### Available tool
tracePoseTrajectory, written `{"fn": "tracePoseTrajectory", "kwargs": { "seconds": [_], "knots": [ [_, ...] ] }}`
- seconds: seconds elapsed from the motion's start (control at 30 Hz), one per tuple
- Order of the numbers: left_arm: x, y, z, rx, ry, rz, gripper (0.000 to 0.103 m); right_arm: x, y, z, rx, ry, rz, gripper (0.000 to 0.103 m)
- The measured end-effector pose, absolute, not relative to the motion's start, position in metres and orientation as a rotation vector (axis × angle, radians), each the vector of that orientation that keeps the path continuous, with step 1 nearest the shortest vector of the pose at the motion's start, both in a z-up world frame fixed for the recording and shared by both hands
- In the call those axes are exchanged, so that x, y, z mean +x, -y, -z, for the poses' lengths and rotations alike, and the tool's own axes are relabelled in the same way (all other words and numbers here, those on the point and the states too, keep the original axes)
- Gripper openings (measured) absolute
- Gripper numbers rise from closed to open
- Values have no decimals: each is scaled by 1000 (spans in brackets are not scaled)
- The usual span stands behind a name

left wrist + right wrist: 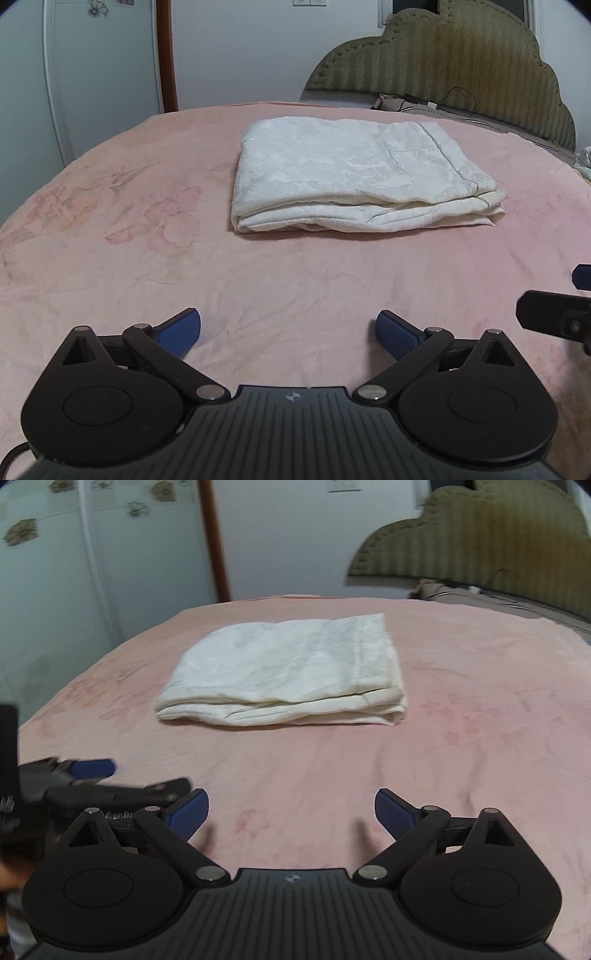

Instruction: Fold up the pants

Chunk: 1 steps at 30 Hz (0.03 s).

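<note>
At the far left stands a pale wardrobe (99, 66) with a brown door frame (167, 55) beside it, both past the left edge of the bed (110, 258). The pink bedspread runs wide and flat from that edge, with faint flower prints and only low wrinkles.

The left claw (288, 332) hangs low over the near part of the bed, released, its blue pads (181, 330) spread wide with nothing between them, only bare spread. Ahead of it, well apart, the pants (354, 177) lie folded into a cream-white rectangle near the middle of the bed, layers stacked with the open edges facing the claws. Open bedspread surrounds the bundle on every side.

The right claw (291, 812) is just beside the left one, also released and empty, pads wide over bare spread. In its view the left claw shows at the left border, blurred.

At the far right rises a scalloped olive headboard (461, 62), with a dark cable (458, 98) and small items along its base, and a bit of pale cloth (583, 162) at the right edge.
</note>
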<state>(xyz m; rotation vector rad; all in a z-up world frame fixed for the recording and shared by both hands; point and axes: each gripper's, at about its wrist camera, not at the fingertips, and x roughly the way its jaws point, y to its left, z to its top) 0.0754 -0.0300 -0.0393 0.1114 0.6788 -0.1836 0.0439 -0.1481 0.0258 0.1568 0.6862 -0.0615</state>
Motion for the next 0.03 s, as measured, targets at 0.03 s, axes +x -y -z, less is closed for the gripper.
{"fn": "tracePoseTrajectory", "kwargs": {
  "seconds": [0.03],
  "knots": [
    [75,29,39,105,-680,180,103,45,148,-25,146,-690,82,98]
  ]
}}
